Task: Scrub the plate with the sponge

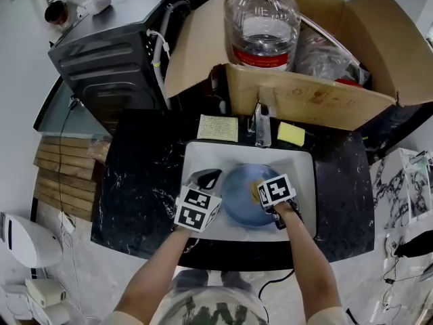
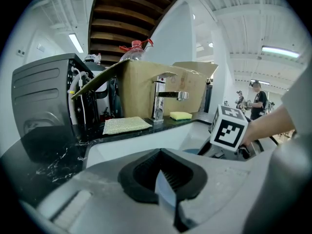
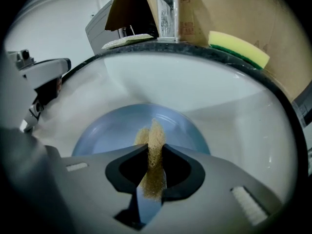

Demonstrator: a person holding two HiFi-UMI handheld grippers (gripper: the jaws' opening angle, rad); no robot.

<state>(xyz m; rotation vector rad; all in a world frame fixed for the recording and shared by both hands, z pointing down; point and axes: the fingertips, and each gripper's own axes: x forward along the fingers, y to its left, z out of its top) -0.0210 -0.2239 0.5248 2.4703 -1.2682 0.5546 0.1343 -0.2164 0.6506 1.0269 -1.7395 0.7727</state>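
A round blue plate [image 1: 240, 198] [image 3: 117, 126] lies flat in the white sink [image 1: 203, 154] [image 3: 195, 87]. My right gripper [image 1: 260, 193] [image 3: 155, 152] is over the plate's right half, shut on a thin tan sponge [image 1: 256, 192] [image 3: 155, 135] that stands on edge between the jaws and reaches down to the plate. My left gripper [image 1: 210, 177] [image 2: 163, 152] hovers over the sink just left of the plate. Its jaws are shut, with nothing seen between them, and it looks apart from the plate's rim. A sliver of the plate [image 2: 195, 151] shows in the left gripper view.
A faucet [image 1: 262, 126] [image 2: 161, 99] stands behind the sink, between a pale scouring cloth [image 1: 218, 128] [image 2: 126, 125] and a yellow-green sponge [image 1: 291, 134] [image 3: 239, 49]. Behind them sits an open cardboard box [image 1: 311, 100] with a water bottle [image 1: 262, 26]. A dark appliance [image 1: 111, 53] stands back left on the black counter [image 1: 142, 175].
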